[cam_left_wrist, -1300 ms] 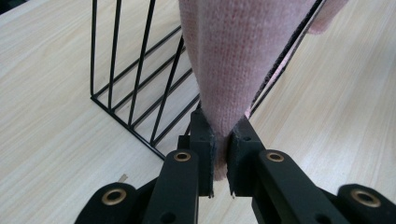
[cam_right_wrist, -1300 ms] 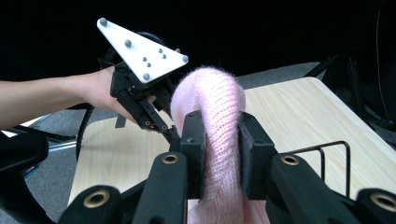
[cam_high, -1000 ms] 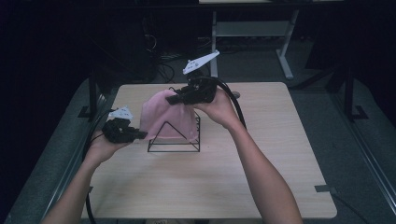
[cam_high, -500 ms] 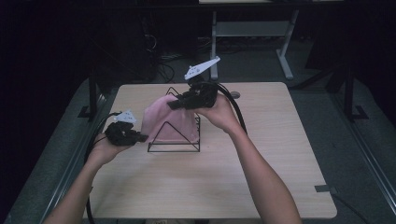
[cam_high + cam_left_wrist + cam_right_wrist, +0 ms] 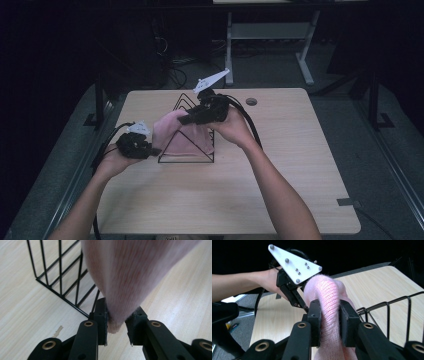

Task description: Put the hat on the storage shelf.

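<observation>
A pink knitted cloth (image 5: 189, 141) hangs over a black wire rack (image 5: 186, 161) on the table. My right gripper (image 5: 183, 121) is above the rack, shut on a fold of the cloth (image 5: 325, 290), pads pressing both sides (image 5: 329, 315). My left gripper (image 5: 155, 150) is at the rack's left end. Its jaws have just been opening. The cloth's tip (image 5: 125, 272) lies between them (image 5: 116, 323), loose from the right pad. The left gripper (image 5: 298, 298) with its grey plate faces the right one.
The rack's wires (image 5: 60, 277) stand close to the left gripper, and its bars (image 5: 392, 312) lie to the right of the right gripper. The wooden table (image 5: 280, 190) has bare surface in front and to the right. Dark floor and desk legs (image 5: 305, 65) lie beyond.
The cloth has gone from spread wide over the rack to bunched lower and narrower. The right gripper has sunk slightly toward the rack. The left hand has barely moved.
</observation>
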Demonstrator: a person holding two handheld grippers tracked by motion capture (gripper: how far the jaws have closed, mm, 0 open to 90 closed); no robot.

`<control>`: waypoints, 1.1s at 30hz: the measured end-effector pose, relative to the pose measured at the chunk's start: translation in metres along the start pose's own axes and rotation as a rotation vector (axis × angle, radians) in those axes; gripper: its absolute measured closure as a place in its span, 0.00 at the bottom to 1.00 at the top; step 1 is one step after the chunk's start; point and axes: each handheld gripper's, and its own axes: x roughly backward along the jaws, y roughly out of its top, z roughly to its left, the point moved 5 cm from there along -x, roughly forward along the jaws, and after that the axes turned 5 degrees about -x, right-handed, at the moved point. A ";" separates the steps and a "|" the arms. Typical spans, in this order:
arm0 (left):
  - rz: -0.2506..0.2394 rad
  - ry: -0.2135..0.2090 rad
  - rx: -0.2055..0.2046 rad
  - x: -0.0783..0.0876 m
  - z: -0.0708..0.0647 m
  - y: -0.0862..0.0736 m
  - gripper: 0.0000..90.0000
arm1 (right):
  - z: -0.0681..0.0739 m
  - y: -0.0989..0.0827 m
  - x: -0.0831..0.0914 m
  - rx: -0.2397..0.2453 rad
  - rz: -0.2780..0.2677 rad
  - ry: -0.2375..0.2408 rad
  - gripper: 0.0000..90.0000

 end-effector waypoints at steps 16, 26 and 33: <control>0.087 -0.021 -0.001 -0.014 0.003 -0.008 0.91 | -0.002 -0.012 -0.003 -0.019 0.032 0.040 0.69; -0.061 -0.050 0.011 0.004 0.006 0.001 0.66 | -0.006 -0.012 -0.012 -0.041 0.029 0.022 0.83; -0.044 -0.032 -0.030 0.009 0.005 0.007 0.91 | -0.010 -0.020 -0.018 -0.062 0.050 0.023 0.83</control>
